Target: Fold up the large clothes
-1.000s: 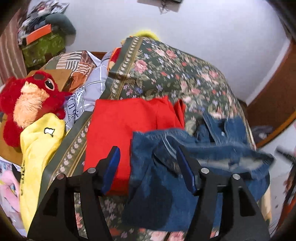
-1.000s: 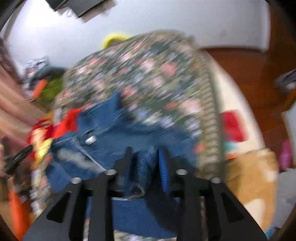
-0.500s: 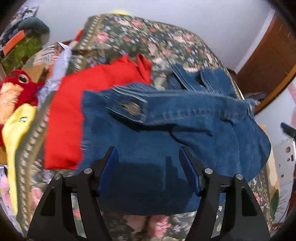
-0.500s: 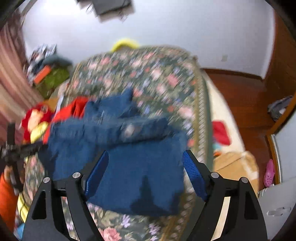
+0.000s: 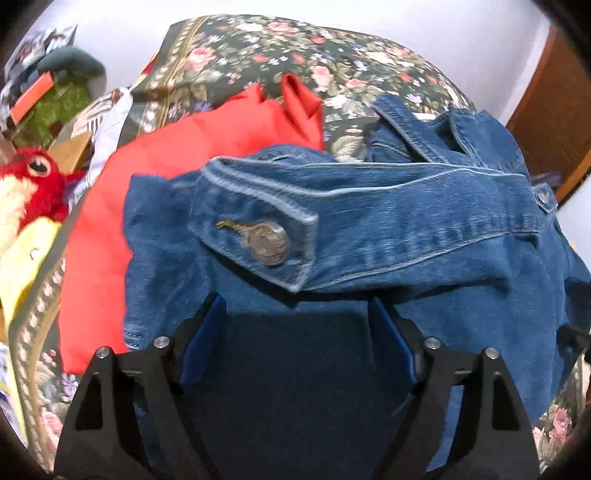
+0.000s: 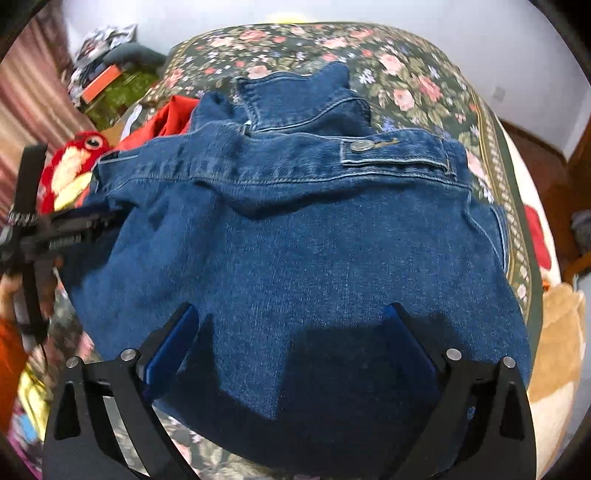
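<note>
Left gripper (image 5: 297,314): black frame with blue pads, pointing steeply down over the jacket; its jaws are apart and opening, with only flat denim below the gap and nothing pinched between the pads.
Right gripper (image 6: 291,325): same build, also angled down; jaws spread very wide and opening, the pads clear of the cloth, denim lying beneath them.
Jacket (image 6: 295,240): dark blue denim, lying on the bedspread in a rough folded heap — the near part is a smooth panel, and a thick seamed band is folded across the top.
Button tab (image 5: 258,229): a denim strap with a round metal button, resting on the folded band just beyond the left gripper's tips; the view here is slightly blurred.
Collar (image 6: 295,96): stands up at the far edge of the jacket in the right wrist view.
Red cloth (image 5: 177,155): a flat red garment on the bedspread, left of the jacket and partly tucked under its edge.
Bedspread (image 5: 295,51): dark green with pink flowers and a patterned border, covering the bed beneath both garments.
Plush toy (image 5: 33,188): red and cream with a big eye, off the bed's left side.
Person: a hand (image 6: 11,291) at the left edge of the right wrist view, holding the other gripper's black frame beside the jacket.
Wall (image 6: 369,14): pale, behind the bed.
</note>
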Demonstrator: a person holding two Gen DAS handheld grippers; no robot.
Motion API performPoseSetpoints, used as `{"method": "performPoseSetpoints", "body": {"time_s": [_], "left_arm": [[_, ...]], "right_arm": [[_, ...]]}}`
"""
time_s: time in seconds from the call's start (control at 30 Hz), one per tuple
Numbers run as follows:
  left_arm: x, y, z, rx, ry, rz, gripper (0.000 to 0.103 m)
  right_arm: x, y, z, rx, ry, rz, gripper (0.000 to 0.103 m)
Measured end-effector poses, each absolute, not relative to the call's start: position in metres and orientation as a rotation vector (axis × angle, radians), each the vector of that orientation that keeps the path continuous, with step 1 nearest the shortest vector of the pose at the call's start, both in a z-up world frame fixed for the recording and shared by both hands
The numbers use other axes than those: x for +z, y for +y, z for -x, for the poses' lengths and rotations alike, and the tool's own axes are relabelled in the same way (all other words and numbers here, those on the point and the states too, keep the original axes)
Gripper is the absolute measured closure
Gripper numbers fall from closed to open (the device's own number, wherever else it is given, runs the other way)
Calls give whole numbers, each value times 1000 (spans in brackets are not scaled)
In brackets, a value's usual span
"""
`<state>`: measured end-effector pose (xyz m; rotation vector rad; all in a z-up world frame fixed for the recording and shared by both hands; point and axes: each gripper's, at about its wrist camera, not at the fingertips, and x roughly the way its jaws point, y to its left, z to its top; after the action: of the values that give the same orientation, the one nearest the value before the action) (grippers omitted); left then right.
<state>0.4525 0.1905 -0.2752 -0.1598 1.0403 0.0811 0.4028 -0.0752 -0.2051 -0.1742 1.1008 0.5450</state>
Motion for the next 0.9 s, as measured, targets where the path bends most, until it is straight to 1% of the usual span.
{"method": "performPoseSetpoints", "body": {"time_s": [0.07, 0.17, 0.3, 0.57, 0.63, 0.67, 0.73, 0.83, 0.9], "left_arm": [[-274, 191, -445, 79, 1029, 163, 22], [-272, 182, -425, 87, 1027, 81, 22], [-269, 180, -397, 98, 1017, 41, 21], [-260, 195, -338, 111, 995, 132, 20], [-260, 198, -325, 132, 1003, 148, 18], [-261, 200, -320, 145, 1015, 156, 15], [-268, 207, -310, 171, 1053, 184, 14], [-277, 222, -294, 201, 1096, 266, 14], [-277, 232, -279, 194, 1084, 361, 14]], "right_arm": [[-206, -71, -395, 541, 1076, 256, 4], [-209, -69, -386, 507, 1053, 336, 2], [-206, -84, -381, 469, 1070, 297, 2], [-197, -118, -366, 405, 1122, 217, 2], [-194, -126, -358, 390, 1123, 227, 2], [-192, -129, -356, 385, 1127, 228, 2], [-190, -135, -349, 377, 1140, 222, 2], [-186, -143, -343, 372, 1151, 207, 2], [-182, -147, -340, 371, 1147, 188, 2]]}}
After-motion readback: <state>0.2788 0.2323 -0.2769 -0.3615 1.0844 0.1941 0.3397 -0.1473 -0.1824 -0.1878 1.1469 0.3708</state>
